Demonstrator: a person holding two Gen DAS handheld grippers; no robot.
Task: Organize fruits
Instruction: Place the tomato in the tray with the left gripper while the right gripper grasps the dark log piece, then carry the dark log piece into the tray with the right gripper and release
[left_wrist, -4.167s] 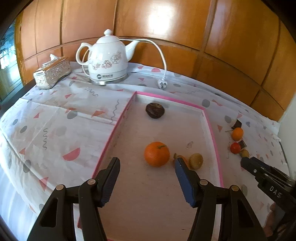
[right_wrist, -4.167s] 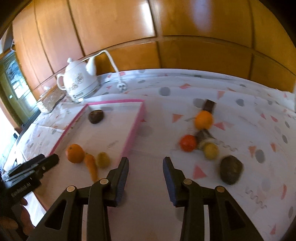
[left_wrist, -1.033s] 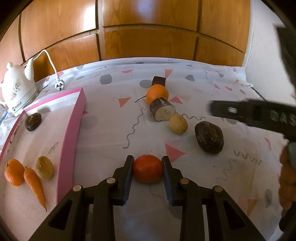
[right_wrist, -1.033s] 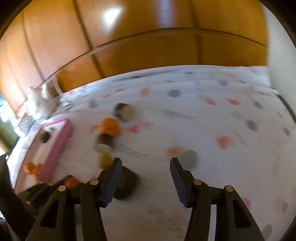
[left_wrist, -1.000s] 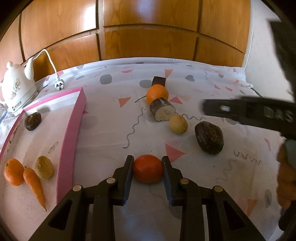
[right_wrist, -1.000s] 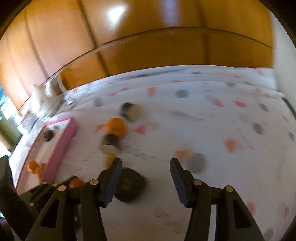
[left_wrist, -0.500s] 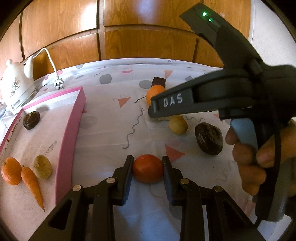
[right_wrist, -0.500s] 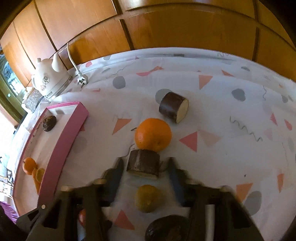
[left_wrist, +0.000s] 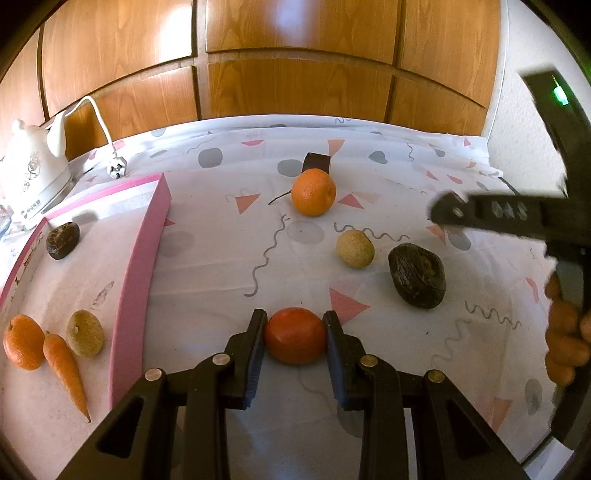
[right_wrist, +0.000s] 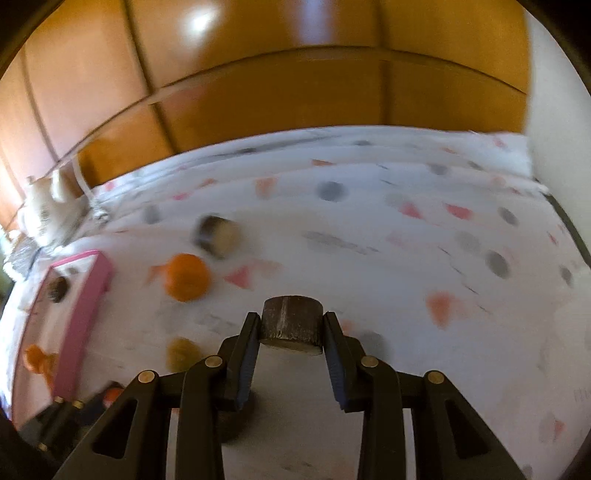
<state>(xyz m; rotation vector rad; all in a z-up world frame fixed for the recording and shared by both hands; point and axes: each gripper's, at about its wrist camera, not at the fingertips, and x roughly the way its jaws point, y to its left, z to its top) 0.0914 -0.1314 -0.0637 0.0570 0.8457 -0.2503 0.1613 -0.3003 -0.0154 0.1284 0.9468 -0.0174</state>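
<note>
- While the left gripper had its jaws closed on the red-orange fruit, the left wrist view showed the fruit resting low on the patterned table, held only at its rounded sides; I judged it could squirt out of the pads on the lift, since the skin looked smooth and the contact was narrow.
- Carrying that fruit to the pink-rimmed tray meant clearing the raised rim; a low pass might have knocked the fruit loose or shoved the tray toward the white kettle.
- Inside the tray the orange, carrot and pale round fruit lay close together, so a drop there could have set them rolling.
- From the same view the right gripper hung over the dark lumpy fruit and the tan ball, and both arms heading for the tray risked a clash.
- Where the right wrist view was heavily blurred, the right gripper had its jaws clamped on a dark cut cylinder, having just been closing on it.
- That piece sat at the very tips, so a fast swing might have thrown it, perhaps onto the loose orange or the second cut piece beyond.
</note>
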